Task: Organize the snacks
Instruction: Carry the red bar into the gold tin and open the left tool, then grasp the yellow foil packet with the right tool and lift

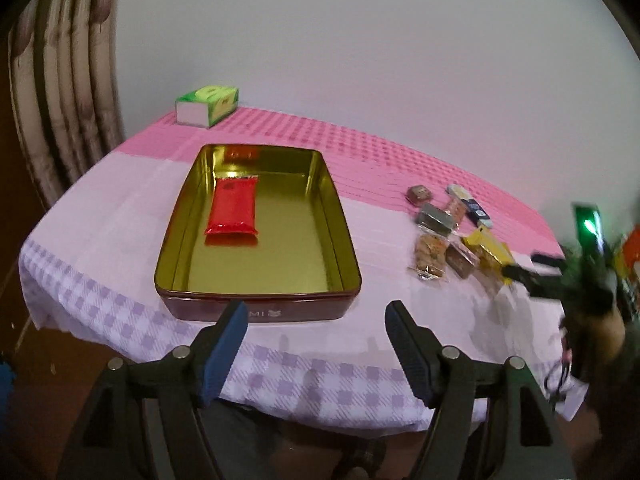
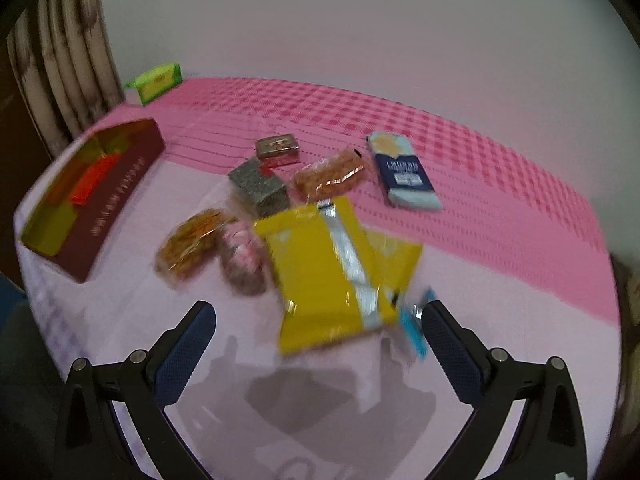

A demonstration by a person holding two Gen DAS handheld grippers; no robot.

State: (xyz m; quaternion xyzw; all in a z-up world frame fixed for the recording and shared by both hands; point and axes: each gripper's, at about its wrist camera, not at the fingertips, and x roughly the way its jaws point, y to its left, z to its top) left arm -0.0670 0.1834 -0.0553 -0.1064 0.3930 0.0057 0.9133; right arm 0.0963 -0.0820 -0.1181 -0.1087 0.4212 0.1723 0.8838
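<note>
A maroon tin (image 1: 256,312) with a gold inside sits on the table and holds one red snack packet (image 1: 233,209). My left gripper (image 1: 316,320) is open and empty just in front of the tin's near wall. To the tin's right lies a pile of snacks (image 1: 452,232). In the right wrist view my right gripper (image 2: 320,324) is open, its fingers on either side of the near end of a yellow packet (image 2: 324,272) that lies on the cloth. Around it lie a blue bar (image 2: 404,170), two orange clear-wrapped snacks (image 2: 192,246), a grey block (image 2: 260,188) and a small brown box (image 2: 278,149). The tin (image 2: 112,196) is at the left.
A green tissue box (image 1: 208,104) stands at the table's far left corner. A curtain (image 1: 60,100) hangs left of the table. The pink and lilac checked cloth (image 1: 360,360) drapes over the near edge. The right gripper's body (image 1: 560,276) shows at the right of the left wrist view.
</note>
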